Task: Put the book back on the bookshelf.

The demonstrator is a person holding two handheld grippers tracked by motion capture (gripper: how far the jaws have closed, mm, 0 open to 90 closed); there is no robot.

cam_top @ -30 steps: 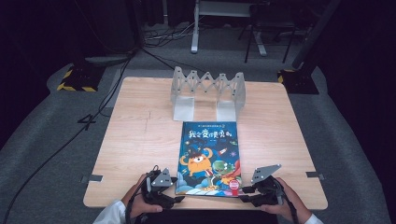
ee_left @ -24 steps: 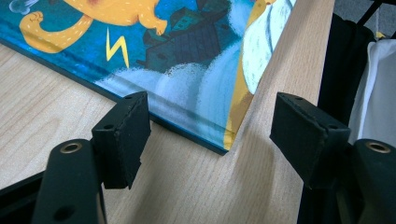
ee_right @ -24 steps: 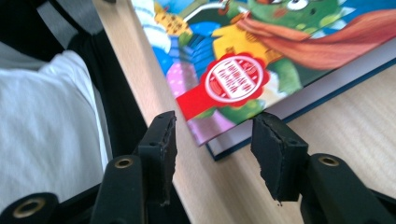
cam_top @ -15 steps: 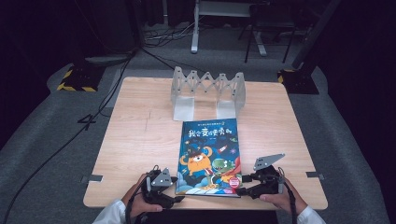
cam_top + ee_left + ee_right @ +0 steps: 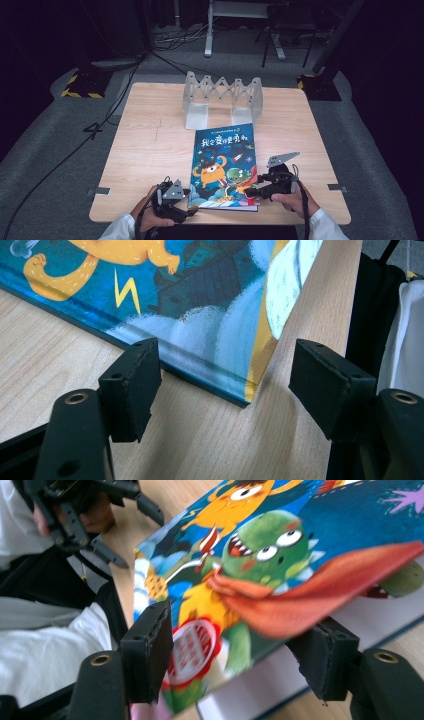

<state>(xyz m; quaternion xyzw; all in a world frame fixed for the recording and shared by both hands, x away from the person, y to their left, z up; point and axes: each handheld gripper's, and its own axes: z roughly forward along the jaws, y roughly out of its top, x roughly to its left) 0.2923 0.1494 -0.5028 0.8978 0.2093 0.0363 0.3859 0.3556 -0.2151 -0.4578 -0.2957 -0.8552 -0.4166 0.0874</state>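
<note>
The book (image 5: 223, 167) lies at the table's (image 5: 145, 150) near edge, its cover (image 5: 280, 575) lifted at my right gripper (image 5: 256, 190), jaws wide astride that cover. My left gripper (image 5: 225, 385) waits wide by the near-left corner. I judge opening barely begun; the rack (image 5: 222, 95) beyond is empty.

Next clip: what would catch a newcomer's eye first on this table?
The bright blue picture book with an orange monster on its cover lies at the near middle of the pale wooden table. The right tool has the cover's near right corner lifted between its jaws, while the left tool waits open at the opposite corner. Behind stands a grey zigzag folding rack.
</note>
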